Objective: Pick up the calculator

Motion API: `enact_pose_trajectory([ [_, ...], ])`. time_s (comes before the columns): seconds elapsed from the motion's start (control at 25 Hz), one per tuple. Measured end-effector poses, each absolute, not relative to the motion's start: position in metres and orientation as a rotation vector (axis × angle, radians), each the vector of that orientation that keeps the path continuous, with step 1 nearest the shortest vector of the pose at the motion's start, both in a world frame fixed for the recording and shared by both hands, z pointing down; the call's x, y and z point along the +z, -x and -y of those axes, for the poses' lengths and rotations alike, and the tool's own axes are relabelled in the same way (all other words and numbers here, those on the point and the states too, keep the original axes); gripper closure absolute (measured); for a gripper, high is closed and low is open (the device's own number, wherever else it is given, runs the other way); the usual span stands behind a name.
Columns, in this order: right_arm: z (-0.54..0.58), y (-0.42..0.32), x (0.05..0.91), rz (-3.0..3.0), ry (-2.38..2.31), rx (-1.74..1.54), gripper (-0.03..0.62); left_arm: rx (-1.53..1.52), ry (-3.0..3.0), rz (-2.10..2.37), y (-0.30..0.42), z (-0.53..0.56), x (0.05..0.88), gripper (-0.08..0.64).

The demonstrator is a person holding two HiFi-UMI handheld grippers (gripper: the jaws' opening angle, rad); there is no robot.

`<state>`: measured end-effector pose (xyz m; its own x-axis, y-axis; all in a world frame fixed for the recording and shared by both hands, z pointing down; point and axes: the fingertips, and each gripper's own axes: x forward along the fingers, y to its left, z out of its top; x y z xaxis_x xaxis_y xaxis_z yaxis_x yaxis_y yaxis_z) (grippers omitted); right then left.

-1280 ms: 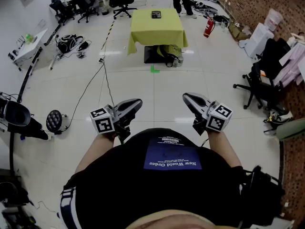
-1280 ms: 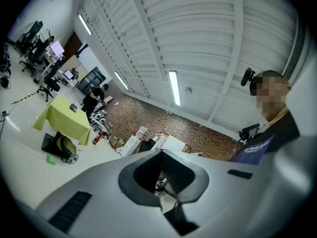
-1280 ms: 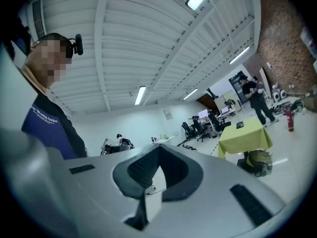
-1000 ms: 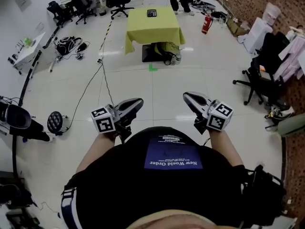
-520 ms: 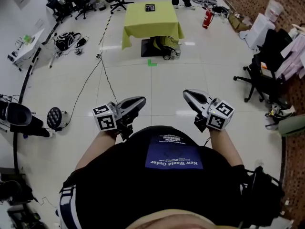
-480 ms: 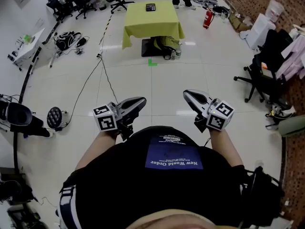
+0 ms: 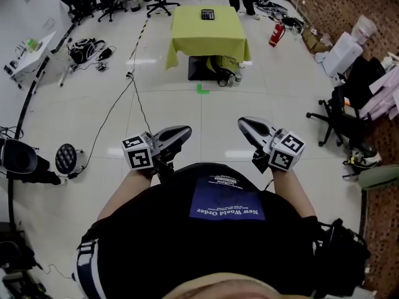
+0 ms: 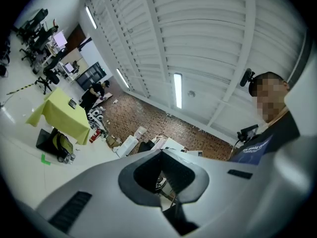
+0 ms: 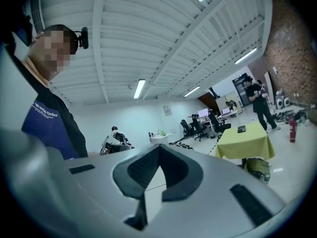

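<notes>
Yellow-clothed worktop (image 7: 206, 36), standing on the floor well ahead of my fingers. Left gripper (image 7: 182, 131) and right gripper (image 7: 242, 124), side by side, both with fingers closed together and empty. Black calculator (image 7: 207, 14), lying on the worktop's far part, well apart from both.

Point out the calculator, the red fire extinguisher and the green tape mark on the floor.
calculator (image 7: 207, 14), head view, middle of its dark face.
fire extinguisher (image 7: 273, 36), head view, its red body.
green tape mark (image 7: 201, 90), head view, middle of the mark.
</notes>
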<state>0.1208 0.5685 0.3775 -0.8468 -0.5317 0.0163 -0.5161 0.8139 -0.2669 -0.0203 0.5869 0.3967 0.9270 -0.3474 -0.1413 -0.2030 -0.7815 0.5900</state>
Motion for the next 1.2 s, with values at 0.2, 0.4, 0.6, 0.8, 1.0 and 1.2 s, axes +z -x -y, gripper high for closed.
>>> enact_pose_trajectory([
  [0.2, -0.511, -0.056, 0.363, -2.906, 0.890, -0.396, 0.607, -0.286, -2.497, 0.383, 0.092, -0.530, 0.397, 0.554],
  [0.4, -0.468, -0.007, 0.376, -2.948, 0.898, -0.432, 0.606, -0.278, -2.488, 0.364, 0.133, -0.485, 0.402, 0.554],
  [0.6, -0.422, 0.014, 0.382, -2.990, 0.900, -0.445, 0.606, -0.312, -2.457, 0.378, 0.153, -0.442, 0.410, 0.554],
  [0.8, -0.370, 0.006, 0.390, -2.963, 0.870, -0.497, 0.606, -0.295, -2.422, 0.426, 0.149, -0.398, 0.418, 0.554],
  [1.0, -0.304, -0.027, 0.397, -2.988, 0.760, -0.492, 0.606, -0.296, -2.450, 0.514, 0.116, -0.337, 0.412, 0.554],
  [1.2, -0.229, -0.072, 0.378, -3.022, 0.649, -0.438, 0.606, -0.340, -2.449, 0.601, 0.067, -0.278, 0.392, 0.554],
])
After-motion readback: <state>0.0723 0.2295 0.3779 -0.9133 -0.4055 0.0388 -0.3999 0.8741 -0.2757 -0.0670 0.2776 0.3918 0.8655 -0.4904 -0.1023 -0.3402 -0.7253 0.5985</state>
